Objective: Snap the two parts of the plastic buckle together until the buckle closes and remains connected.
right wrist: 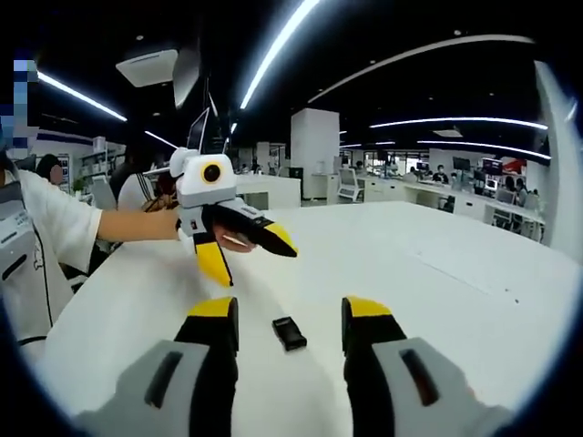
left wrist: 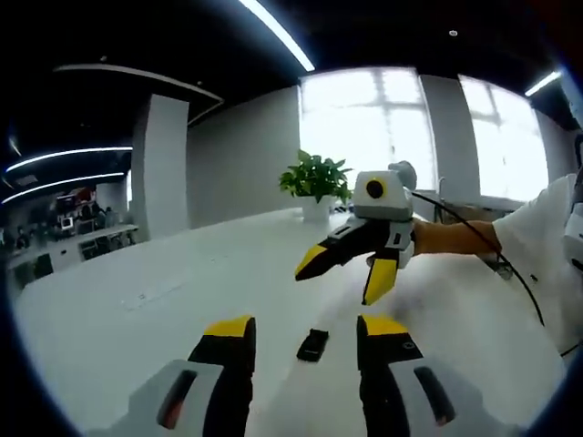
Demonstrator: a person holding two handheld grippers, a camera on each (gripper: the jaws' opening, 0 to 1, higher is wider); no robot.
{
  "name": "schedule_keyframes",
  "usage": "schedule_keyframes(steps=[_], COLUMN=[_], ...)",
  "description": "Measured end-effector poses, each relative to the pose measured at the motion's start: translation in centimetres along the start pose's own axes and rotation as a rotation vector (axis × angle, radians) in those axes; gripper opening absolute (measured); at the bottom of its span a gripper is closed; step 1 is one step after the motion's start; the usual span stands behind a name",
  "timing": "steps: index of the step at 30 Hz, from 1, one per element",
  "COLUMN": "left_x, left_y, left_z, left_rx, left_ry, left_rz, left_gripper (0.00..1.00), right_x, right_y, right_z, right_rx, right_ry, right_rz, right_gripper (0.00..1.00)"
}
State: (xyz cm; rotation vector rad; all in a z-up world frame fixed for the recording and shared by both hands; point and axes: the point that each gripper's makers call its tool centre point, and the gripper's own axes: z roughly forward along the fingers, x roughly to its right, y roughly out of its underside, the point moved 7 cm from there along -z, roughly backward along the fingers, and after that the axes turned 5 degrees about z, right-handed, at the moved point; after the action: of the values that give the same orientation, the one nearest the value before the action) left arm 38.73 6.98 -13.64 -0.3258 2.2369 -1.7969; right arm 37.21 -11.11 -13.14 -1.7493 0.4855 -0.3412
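**Inspector:** Your left tool [left wrist: 303, 330] is released: its two yellow-tipped jaws stand well apart with nothing between the pads. In the left gripper view the black buckle [left wrist: 312, 345] lies flat on the white desk [left wrist: 137, 309], between the jaws and beyond their tips, touching neither.

**Operator:** And the right one?

**Inspector:** Your right tool [right wrist: 290, 314] is released too, jaws spread and holding nothing. In the right gripper view the buckle [right wrist: 289, 333] rests on the desk [right wrist: 437, 264] between the jaws, clear of both. From either view I see one small dark piece; whether it is one part or two joined, I cannot tell.

**Operator:** Do the tools see each other?

**Inspector:** Yes. In the left gripper view your right tool [left wrist: 344, 275] hangs above the desk beyond the buckle, jaws parted, held by your hand [left wrist: 446, 238] with a white sleeve [left wrist: 537, 237] behind it. In the right gripper view your left tool [right wrist: 246, 255] hovers likewise, jaws parted, above and behind the buckle.

**Operator:** Anything else on the desk?

**Inspector:** A potted plant [left wrist: 315, 182] stands at the far edge before bright windows [left wrist: 373, 118].
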Motion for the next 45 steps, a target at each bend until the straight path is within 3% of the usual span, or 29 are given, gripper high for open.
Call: schedule_keyframes(steps=[8,16,25,28,36,45], left_x=[0.5,1.2,2.7,3.3,5.2,7.9], left_y=[-1.3,-1.9,-2.6,-3.1,-3.9,-4.9], left_z=[-1.6,-3.1,-5.2,-6.1,-7.5,-7.9], left_rx=[0.048,0.05,0.035,0.054,0.099,0.078], left_ry=[-0.074,-0.145,-0.207,-0.237,-0.251,-0.254], left_rz=[-0.017,-0.013,0.018,0.021,0.007,0.056], left_gripper=[0.53,0.63,0.65,0.67,0.76,0.85], right_x=[-0.5,-1.1,-3.6,-4.5,-6.5,-8.4], right_y=[-0.5,-0.4,-1.5,-1.9,-2.7,-3.5], right_z=[-1.0,-2.0,-3.8,-4.4,-5.7,-6.9], right_rx=[0.002,-0.041,-0.04,-0.029,-0.019,-0.005], right_ry=[0.046,0.1,0.125,0.131,0.178,0.205], right_rz=[0.004,0.003,-0.037,-0.043,-0.053,-0.074], right_gripper=[0.57,0.63,0.68,0.73,0.83,0.85])
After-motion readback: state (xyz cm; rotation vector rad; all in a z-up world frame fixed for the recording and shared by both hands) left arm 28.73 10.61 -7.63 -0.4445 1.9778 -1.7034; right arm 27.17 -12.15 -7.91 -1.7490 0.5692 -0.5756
